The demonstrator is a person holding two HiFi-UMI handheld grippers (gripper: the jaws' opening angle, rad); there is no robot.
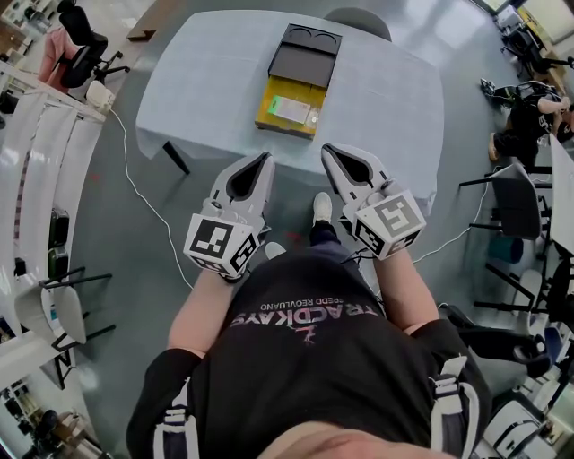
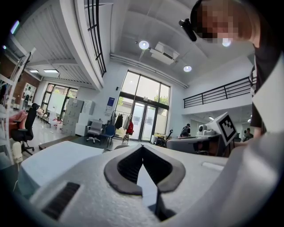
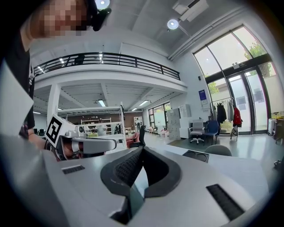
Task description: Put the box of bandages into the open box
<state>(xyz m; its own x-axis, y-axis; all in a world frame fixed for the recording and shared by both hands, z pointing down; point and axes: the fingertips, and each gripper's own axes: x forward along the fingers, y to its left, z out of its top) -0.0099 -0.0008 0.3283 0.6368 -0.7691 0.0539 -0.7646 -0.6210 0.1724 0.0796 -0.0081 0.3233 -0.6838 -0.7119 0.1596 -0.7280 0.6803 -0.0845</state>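
Observation:
An open box [image 1: 269,106] with a yellow inside and a black lid [image 1: 305,56] folded back lies at the middle of the pale round table [image 1: 206,81]. A small white and green box of bandages [image 1: 292,109] lies inside the yellow part. My left gripper [image 1: 266,158] and right gripper [image 1: 326,149] are both held in front of the person's body, short of the table's near edge, pointing at it. Both are shut with nothing between the jaws. In the left gripper view the left gripper [image 2: 143,147] has its tips together. The right gripper [image 3: 142,150] looks the same in its own view.
A grey chair [image 1: 359,20] stands behind the table. A white cable [image 1: 143,197] runs across the floor at the left to a power strip [image 1: 99,94]. Chairs and desks line the left and right sides. A person [image 1: 525,116] is at the far right.

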